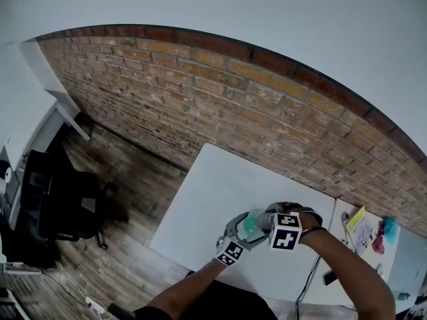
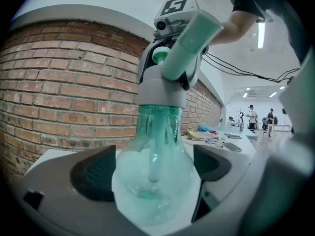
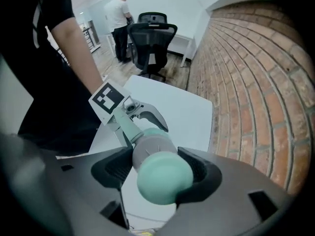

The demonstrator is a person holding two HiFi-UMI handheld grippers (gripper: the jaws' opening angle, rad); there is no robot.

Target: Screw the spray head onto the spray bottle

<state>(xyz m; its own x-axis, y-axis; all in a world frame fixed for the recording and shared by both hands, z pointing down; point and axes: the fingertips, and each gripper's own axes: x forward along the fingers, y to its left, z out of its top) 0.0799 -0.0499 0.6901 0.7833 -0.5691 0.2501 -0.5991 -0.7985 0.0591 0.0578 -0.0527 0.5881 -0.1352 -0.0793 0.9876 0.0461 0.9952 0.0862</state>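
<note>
**A:** Which step are we at?

**B:** The screwing itself, I'd say. The left gripper (image 2: pixel 152 173) lies close to level, its fingers (image 2: pixel 96 173) clamped on the wide belly of the spray bottle (image 2: pixel 172 181). It holds the bottle upright over the surface (image 1: pixel 220 185).

**A:** And the spray head?

**B:** The spray head (image 2: pixel 186 48) sits on top of the bottle. Its grey collar (image 2: pixel 161 90) is over the neck, and the dip tube (image 2: pixel 154 151) hangs inside. The right gripper (image 3: pixel 157 170) points straight down from above the bottle, fingers (image 3: pixel 199 173) closed on that collar. Its forearm (image 1: pixel 347 259) reaches in from the bottle's right.

**A:** What next?

**B:** Probably let go, roll the wrist back, grip again and turn once more, while the left gripper holds the bottle firm. I cannot tell how tight the thread is.
</note>
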